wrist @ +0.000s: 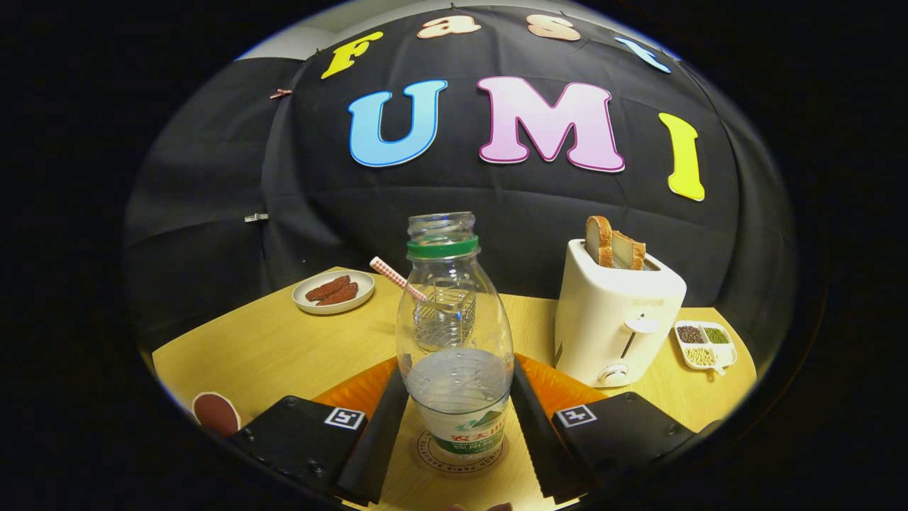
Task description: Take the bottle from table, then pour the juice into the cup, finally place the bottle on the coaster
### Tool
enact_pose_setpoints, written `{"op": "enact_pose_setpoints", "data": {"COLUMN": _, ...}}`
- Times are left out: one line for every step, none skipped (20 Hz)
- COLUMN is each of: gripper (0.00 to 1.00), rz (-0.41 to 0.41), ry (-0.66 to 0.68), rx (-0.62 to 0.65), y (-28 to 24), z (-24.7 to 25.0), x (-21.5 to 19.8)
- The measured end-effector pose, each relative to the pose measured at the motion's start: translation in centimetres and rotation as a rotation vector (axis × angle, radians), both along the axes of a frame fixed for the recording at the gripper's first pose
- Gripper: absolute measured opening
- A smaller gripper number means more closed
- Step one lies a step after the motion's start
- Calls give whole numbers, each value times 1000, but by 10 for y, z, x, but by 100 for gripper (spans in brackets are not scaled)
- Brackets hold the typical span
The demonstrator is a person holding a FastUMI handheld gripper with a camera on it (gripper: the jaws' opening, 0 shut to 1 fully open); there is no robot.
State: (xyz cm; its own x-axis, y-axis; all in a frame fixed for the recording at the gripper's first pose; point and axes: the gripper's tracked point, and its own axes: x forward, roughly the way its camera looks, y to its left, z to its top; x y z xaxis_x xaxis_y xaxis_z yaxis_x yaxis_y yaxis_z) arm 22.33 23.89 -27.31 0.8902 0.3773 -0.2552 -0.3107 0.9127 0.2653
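While standing upright between the fingers of the gripper (460, 433), bottle (455, 333): clear plastic, uncapped, green ring at the neck, about a third full of pale liquid, labelled low down. Rests on a round printed coaster (457, 454) on the table (269, 348), directly between the fingertips. Fingers (376, 433) spread, flanking the bottle's lower body on either side; whether the pads actually touch it cannot be told, no clear pinch seen. Straight beyond the bottle and seen through its clear wall, a ribbed clear cup (445, 312), with a red-and-white checked straw (397, 278) leaning out toward the left. Beyond the fingers and to the left, a small white plate (333, 292) holding dark reddish pieces. Beyond and to the right, a white toaster (616, 319) with two bread slices (613, 245) upright in its slots. Further right of the toaster, a small divided dish (704, 344) of dark, green and pale grains. Near the left finger's base, on the table edge, a brown round disc (216, 413). Orange mat (362, 387) under both fingers.
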Motion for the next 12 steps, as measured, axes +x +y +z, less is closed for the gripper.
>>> {"op": "enact_pose_setpoints", "data": {"gripper": 83, "rz": 3, "ry": 5, "rx": 1, "y": 1, "z": 0, "x": -1}}
{"op": "enact_pose_setpoints", "data": {"gripper": 86, "rz": 5, "ry": 7, "rx": -1, "y": 1, "z": -1, "x": -3}}
{"op": "enact_pose_setpoints", "data": {"gripper": 87, "rz": 3, "ry": 7, "rx": -7, "y": -1, "z": -1, "x": -3}}
{"op": "enact_pose_setpoints", "data": {"gripper": 89, "rz": 3, "ry": 7, "rx": -8, "y": -2, "z": 0, "x": -4}}
{"op": "enact_pose_setpoints", "data": {"gripper": 91, "rz": 0, "ry": 7, "rx": -9, "y": -3, "z": 1, "x": -4}}
{"op": "enact_pose_setpoints", "data": {"gripper": 93, "rz": -1, "ry": 8, "rx": -11, "y": -5, "z": 1, "x": -4}}
{"op": "enact_pose_setpoints", "data": {"gripper": 94, "rz": -7, "ry": 9, "rx": -15, "y": -8, "z": 2, "x": -4}}
{"op": "enact_pose_setpoints", "data": {"gripper": 94, "rz": -8, "ry": 9, "rx": -17, "y": -10, "z": 2, "x": -5}}
{"op": "enact_pose_setpoints", "data": {"gripper": 94, "rz": -10, "ry": 8, "rx": -20, "y": -13, "z": 3, "x": -6}}
{"op": "enact_pose_setpoints", "data": {"gripper": 94, "rz": -13, "ry": 7, "rx": -22, "y": -16, "z": 3, "x": -7}}
{"op": "enact_pose_setpoints", "data": {"gripper": 94, "rz": -16, "ry": 6, "rx": -24, "y": -19, "z": 5, "x": -7}}
{"op": "enact_pose_setpoints", "data": {"gripper": 94, "rz": -18, "ry": 6, "rx": -24, "y": -21, "z": 8, "x": -8}}
